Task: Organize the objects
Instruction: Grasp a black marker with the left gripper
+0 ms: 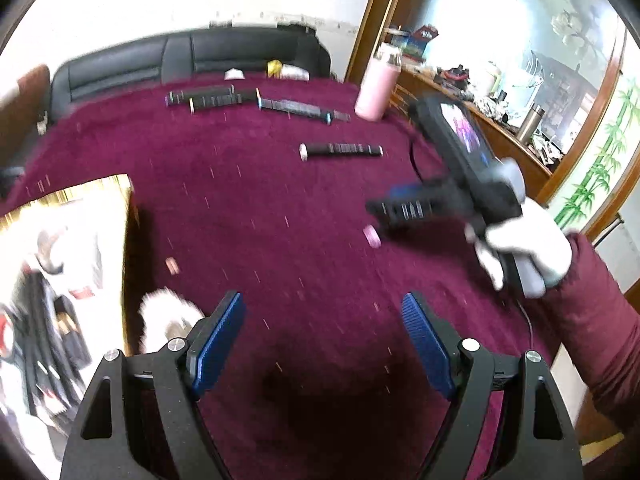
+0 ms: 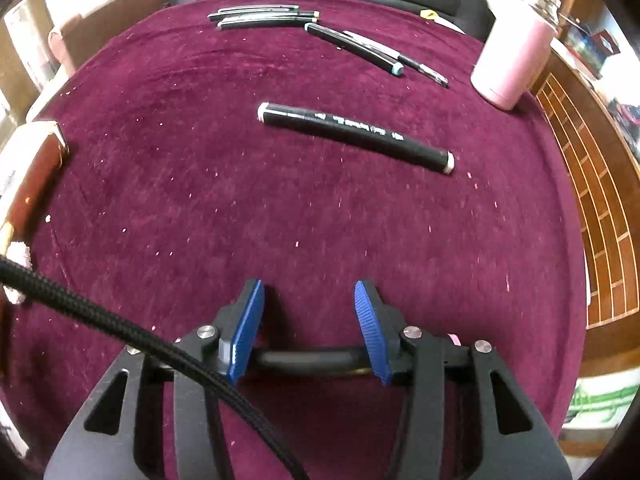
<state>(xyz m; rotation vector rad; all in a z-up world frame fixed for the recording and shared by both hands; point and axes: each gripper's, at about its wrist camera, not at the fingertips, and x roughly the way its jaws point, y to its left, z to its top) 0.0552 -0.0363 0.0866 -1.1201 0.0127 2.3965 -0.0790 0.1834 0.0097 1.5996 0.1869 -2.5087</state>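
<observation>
We see the box [image 1: 68,280] at the left edge only in part, and its contents smear into blur. The white lump [image 1: 168,316] beside it is too blurred for us to name. A dark marker [image 2: 304,358] lies behind the right gripper's [image 2: 310,312] pads; its ends are hidden. The print on the lone marker [image 2: 356,136] is too small to read.

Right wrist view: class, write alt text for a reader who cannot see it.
A black marker lies alone mid-cloth on a maroon tablecloth, ahead of the empty, open right gripper. More pens lie at the far edge beside a pink bottle.
</observation>
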